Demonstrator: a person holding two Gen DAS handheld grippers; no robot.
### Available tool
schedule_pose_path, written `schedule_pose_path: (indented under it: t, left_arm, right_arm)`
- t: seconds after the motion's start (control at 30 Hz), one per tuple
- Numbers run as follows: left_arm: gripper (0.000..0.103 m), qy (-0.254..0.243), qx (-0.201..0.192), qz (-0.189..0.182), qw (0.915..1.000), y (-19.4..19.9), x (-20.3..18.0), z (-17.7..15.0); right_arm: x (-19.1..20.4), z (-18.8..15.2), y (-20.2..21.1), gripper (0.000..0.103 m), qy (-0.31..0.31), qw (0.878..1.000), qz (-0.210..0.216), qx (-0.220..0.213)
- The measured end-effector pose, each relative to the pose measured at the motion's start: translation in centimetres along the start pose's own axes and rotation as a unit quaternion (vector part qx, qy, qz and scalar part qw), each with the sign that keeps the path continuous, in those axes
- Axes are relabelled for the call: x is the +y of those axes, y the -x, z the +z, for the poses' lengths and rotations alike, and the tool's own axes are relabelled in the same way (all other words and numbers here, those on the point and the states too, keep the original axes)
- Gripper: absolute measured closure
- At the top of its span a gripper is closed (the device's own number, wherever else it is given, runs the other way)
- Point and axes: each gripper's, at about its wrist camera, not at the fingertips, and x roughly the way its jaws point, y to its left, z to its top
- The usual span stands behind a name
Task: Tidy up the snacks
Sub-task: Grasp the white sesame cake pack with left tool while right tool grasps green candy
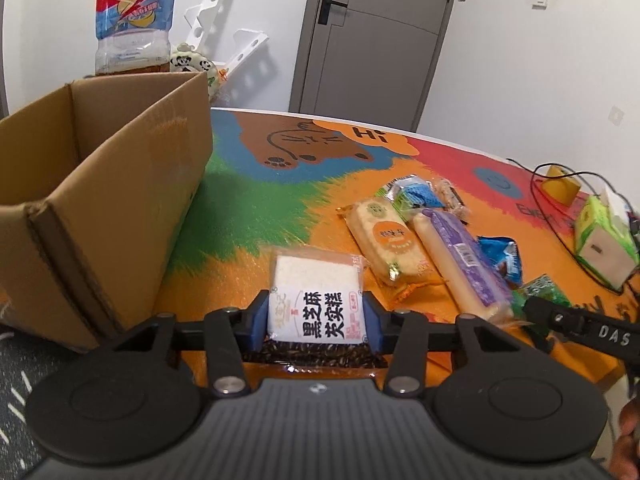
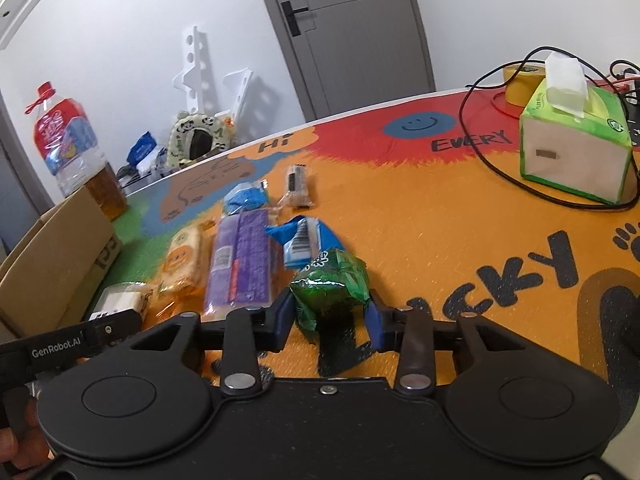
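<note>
- Left wrist view: the left gripper clamps a clear-wrapped white cake packet with black lettering between its blue pads, low over the colourful printed table mat, right of the open brown cardboard box.
- Right wrist view: the right gripper pinches a crinkly green foil snack packet resting on the mat, just beside the long purple-wrapped roll and blue packets.

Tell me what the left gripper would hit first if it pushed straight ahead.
Likely nothing new: the white square cake packet already sits between the left gripper's jaws; beyond it, bare colourful tablecloth.
</note>
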Motion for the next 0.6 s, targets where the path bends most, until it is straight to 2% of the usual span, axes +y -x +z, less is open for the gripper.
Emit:
schedule_pose_path:
  t: [0.23, 0.6]
  left_arm:
    - [0.058, 0.008, -0.008, -0.019, 0.9997, 2.1, 0.5, -0.3]
    - [0.058, 0.008, -0.045, -0.04, 0.9981, 6.7, 1.0, 0.4]
  right_arm:
    - [0.4, -0.2, 2.1, 0.069, 0.001, 1.0, 0.002, -0.02]
    - [2.6, 0.3, 5.1, 0.069, 0.012, 0.998, 0.028, -0.055]
